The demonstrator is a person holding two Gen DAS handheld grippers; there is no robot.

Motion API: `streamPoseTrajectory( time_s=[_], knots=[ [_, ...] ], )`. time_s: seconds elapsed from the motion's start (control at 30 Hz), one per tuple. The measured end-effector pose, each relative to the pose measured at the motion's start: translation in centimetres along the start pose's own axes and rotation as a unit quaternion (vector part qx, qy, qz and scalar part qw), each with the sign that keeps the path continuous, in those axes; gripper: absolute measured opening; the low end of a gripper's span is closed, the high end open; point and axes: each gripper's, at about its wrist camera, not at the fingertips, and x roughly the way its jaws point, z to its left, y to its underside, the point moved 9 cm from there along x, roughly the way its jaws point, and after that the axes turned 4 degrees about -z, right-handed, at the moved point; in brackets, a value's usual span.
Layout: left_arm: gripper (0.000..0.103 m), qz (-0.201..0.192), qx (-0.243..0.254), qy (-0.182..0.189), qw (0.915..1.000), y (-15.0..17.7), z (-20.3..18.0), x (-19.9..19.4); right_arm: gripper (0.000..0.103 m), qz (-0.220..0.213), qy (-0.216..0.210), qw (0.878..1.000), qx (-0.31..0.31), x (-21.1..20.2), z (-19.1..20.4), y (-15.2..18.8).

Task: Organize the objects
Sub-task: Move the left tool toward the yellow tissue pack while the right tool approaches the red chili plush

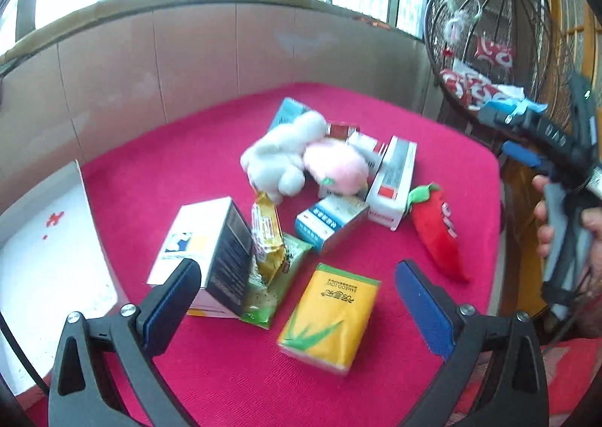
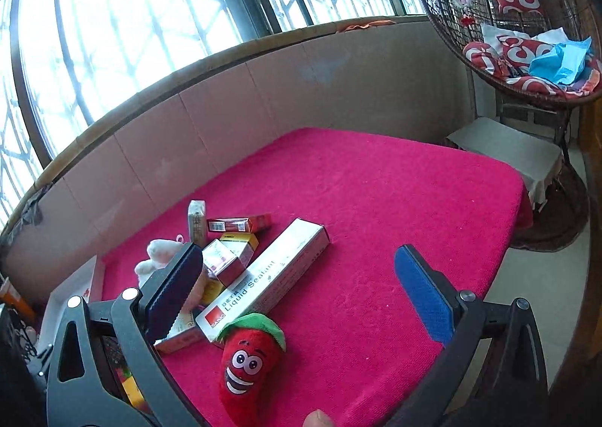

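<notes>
A pile of objects lies on the red cloth. My left gripper is open and empty, just above a yellow tissue pack. Left of it stands a white and black box with a yellow snack packet and a green packet leaning on it. Behind are a white plush, a pink plush, a blue box and a long sealant box. My right gripper is open and empty above the red chili plush, which also shows in the left wrist view.
A white box with a red cross stands at the cloth's left edge. A tan wall panel runs behind under the windows. A wicker hanging chair with red cushions stands at the right, with a low stool under it.
</notes>
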Motion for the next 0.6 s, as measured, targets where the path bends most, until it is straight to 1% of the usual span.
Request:
streamPoseTrajectory(
  time_s=[0.03,0.07,0.13,0.2,0.23,0.27,0.33,0.43,0.5,0.6],
  knots=[
    [0.103,-0.004,0.001,0.012,0.9999,-0.3,-0.2,-0.5,0.103,-0.002,-0.009,1.000,-0.005,-0.1,0.3,-0.1],
    [0.103,-0.001,0.009,0.020,0.9998,-0.2,-0.4,-0.9,0.103,0.000,-0.015,1.000,-0.010,-0.1,0.5,-0.1],
    [0.103,-0.003,0.029,0.035,0.9990,-0.2,-1.2,-1.3,0.103,0.019,-0.025,0.999,-0.027,0.2,0.9,0.4],
    [0.103,0.018,0.050,0.047,0.9975,0.3,-3.1,0.1,0.103,0.048,-0.030,0.997,-0.051,0.6,1.3,1.4],
    [0.103,0.025,0.073,0.037,0.9963,0.8,-3.9,-0.2,0.103,0.057,-0.031,0.996,-0.060,0.6,1.4,1.9],
    [0.103,0.034,0.079,0.035,0.9956,1.4,-4.3,0.3,0.103,0.069,-0.031,0.994,-0.074,0.7,1.6,2.7],
    [0.103,0.060,0.095,0.020,0.9935,2.8,-4.9,1.7,0.103,0.095,-0.029,0.990,-0.099,0.8,1.8,4.2],
    [0.103,0.082,0.090,0.025,0.9922,4.4,-5.6,3.4,0.103,0.130,-0.034,0.983,-0.124,1.0,2.3,6.1],
    [0.103,0.089,0.085,0.024,0.9921,4.9,-5.5,3.9,0.103,0.142,-0.037,0.979,-0.139,1.2,2.8,6.9],
    [0.099,0.094,0.078,0.028,0.9922,4.8,-5.2,4.0,0.103,0.156,-0.035,0.973,-0.167,1.8,3.6,7.7]
  ],
)
